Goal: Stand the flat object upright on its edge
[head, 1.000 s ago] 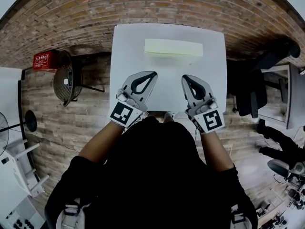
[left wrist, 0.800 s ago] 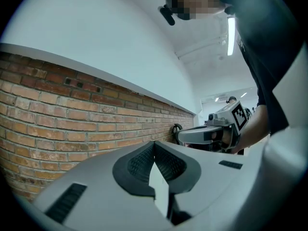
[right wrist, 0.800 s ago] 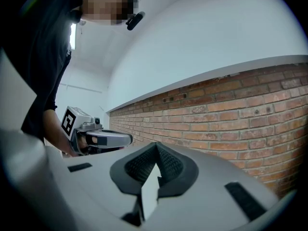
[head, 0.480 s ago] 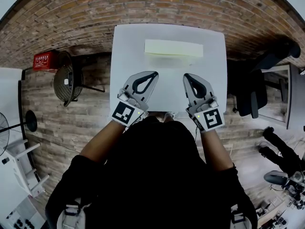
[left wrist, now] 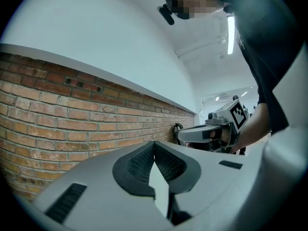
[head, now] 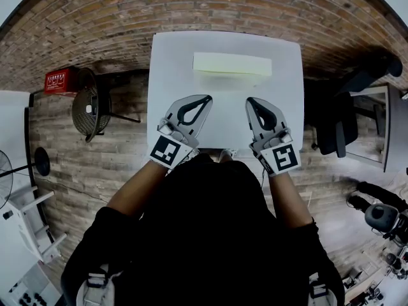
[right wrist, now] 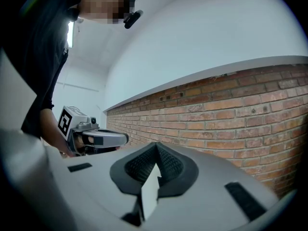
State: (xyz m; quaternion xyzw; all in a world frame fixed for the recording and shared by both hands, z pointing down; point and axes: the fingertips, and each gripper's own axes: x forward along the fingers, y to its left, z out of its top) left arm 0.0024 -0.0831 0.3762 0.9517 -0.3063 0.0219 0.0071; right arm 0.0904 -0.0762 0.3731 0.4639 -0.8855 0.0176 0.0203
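A pale yellow flat block [head: 232, 63] lies on the far half of the white table [head: 166, 75], lengthwise across it. My left gripper [head: 207, 97] hovers over the table's near left part, shut and empty, its tip well short of the block. My right gripper [head: 250, 100] hangs level with it on the near right, also shut with nothing in it. In the left gripper view my left gripper [left wrist: 154, 142] points up at a brick wall and the right gripper [left wrist: 214, 129] shows beside it. The right gripper view has my right gripper [right wrist: 156, 144] shut and the left gripper [right wrist: 91, 136] at its left.
A brick wall [head: 223, 8] runs behind the table. A round wire chair [head: 89, 104] and a red box [head: 58, 80] stand to the left on the wooden floor, dark office chairs [head: 347, 116] to the right. The person's dark torso [head: 204, 228] covers the table's near edge.
The right gripper has drifted slightly right and forward. The left gripper has barely shifted. The block has not moved.
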